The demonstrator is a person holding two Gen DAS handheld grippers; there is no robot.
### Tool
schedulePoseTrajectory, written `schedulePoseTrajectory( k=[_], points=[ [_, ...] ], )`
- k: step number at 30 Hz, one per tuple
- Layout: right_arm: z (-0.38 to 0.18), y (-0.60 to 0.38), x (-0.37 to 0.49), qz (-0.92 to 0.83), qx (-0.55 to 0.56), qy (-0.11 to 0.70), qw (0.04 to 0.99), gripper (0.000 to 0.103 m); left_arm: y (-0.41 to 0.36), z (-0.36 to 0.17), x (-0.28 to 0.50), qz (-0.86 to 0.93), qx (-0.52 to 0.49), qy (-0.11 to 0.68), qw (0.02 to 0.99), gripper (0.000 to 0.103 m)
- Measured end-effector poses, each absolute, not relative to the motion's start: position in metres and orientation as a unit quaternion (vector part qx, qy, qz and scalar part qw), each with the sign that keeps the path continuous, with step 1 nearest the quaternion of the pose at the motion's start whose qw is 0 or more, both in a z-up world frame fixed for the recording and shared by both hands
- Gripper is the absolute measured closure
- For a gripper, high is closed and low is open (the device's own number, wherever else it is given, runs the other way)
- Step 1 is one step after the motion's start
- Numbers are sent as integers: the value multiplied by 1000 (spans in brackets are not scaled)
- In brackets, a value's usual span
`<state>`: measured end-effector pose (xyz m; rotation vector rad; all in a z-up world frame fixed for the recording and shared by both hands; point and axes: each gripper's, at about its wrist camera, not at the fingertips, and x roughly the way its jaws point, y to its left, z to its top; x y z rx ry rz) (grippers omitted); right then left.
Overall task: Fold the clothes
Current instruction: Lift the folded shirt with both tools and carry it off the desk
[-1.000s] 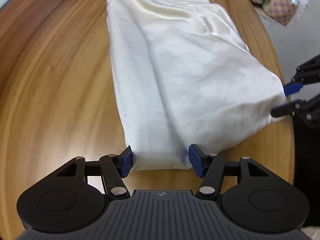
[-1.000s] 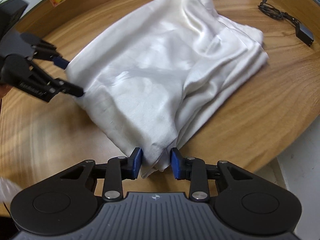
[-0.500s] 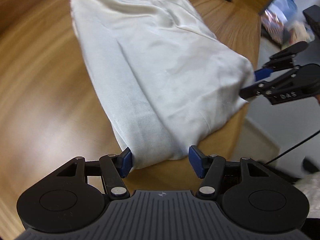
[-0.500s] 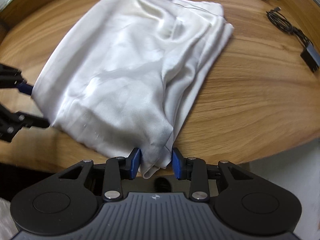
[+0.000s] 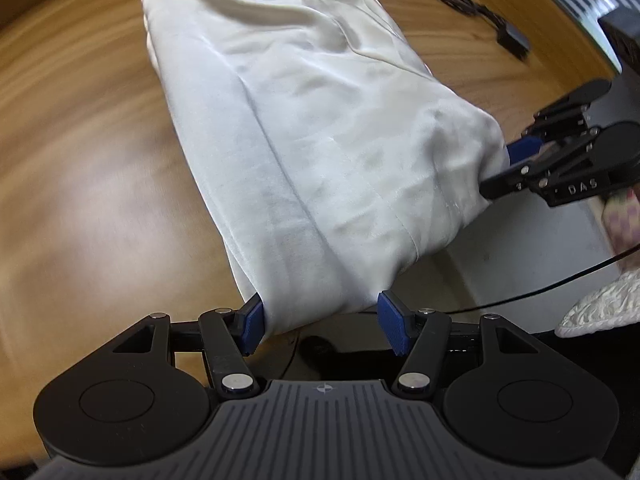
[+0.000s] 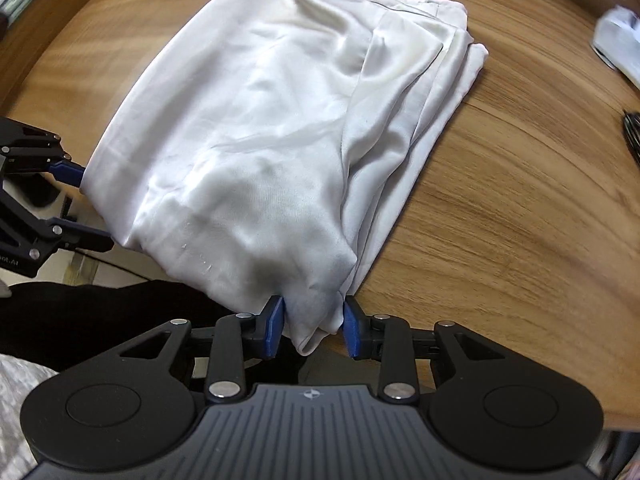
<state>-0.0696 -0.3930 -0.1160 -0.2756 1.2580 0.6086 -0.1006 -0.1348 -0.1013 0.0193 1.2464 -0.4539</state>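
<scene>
cloth [image 5: 320,140], white and folded, lay on the wooden table [image 5: 80,180] in the left view, its near edge hanging past the rim; the left gripper [image 5: 320,318] clamped one corner, the right gripper [image 5: 516,160] another. right view: the right gripper [image 6: 312,332] pinched bunched cloth [image 6: 260,140], the left gripper [image 6: 76,204] gripping at far left.

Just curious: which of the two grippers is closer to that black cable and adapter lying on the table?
Right. The right gripper holds the white garment's corner on the cable's side; the left gripper holds the opposite corner.
</scene>
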Motion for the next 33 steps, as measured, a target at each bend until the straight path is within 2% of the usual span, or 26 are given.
schedulePoseTrajectory(
  k=[6, 8, 11, 13, 15, 17, 25, 33],
  points=[
    [-114, -403, -73, 322, -159, 565, 743, 66, -134, -98, -105, -186, 55, 559, 806, 41],
    [-109, -405, -70, 329, -174, 553, 746, 61, -132, -91, -112, -183, 78, 543, 816, 41],
    [-98, -401, -72, 332, -201, 529, 755, 48, -126, -83, -123, -189, 110, 525, 822, 36],
    [-90, -399, -75, 335, -226, 504, 763, 29, -126, -79, -134, -194, 155, 504, 827, 32],
    [-89, -396, -78, 342, -251, 483, 766, 24, -131, -82, -142, -191, 197, 485, 830, 28],
    [-87, -393, -84, 349, -276, 464, 766, 23, -131, -84, -149, -194, 228, 477, 826, 25],
    [-79, -383, -117, 386, -375, 402, 741, 18, -140, -95, -166, -253, 367, 421, 790, 23],
    [-84, -360, -129, 424, -432, 353, 714, 17, -154, -105, -163, -301, 442, 375, 758, 23]
  ],
)
